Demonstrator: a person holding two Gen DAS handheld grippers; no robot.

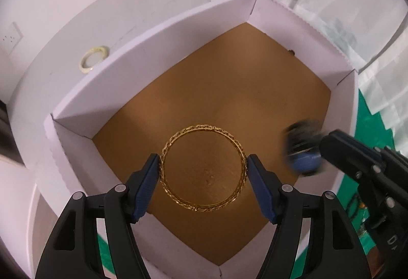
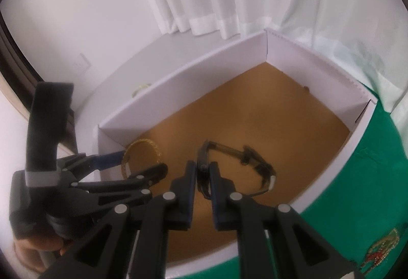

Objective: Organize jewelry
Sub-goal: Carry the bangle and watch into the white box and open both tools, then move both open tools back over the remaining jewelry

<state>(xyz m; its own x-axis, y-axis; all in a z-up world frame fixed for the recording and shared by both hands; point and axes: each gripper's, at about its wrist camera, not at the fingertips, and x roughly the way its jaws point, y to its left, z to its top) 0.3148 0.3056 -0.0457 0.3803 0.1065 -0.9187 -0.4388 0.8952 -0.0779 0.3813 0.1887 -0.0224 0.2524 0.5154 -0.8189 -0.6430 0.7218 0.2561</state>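
The left claw squeezes a gold bangle from both sides, one blue pad on each edge. The bangle hangs over the brown floor of the white box, near the box's near-left corner. The right claw is pressed almost together on a dark wristwatch, pinching it by the strap. The watch dangles over the middle of the box floor. Both pieces look ready to be let go inside the box.

Outside the box, just past its far-left wall, a pale ring lies on the white table. It is not yet put away.

The bangle could slip, I think, because only two thin spots hold it. If it drops on its edge it may roll toward a box wall. The two claws are close together over the box, so they might bump, and the swinging watch could catch on the bangle.
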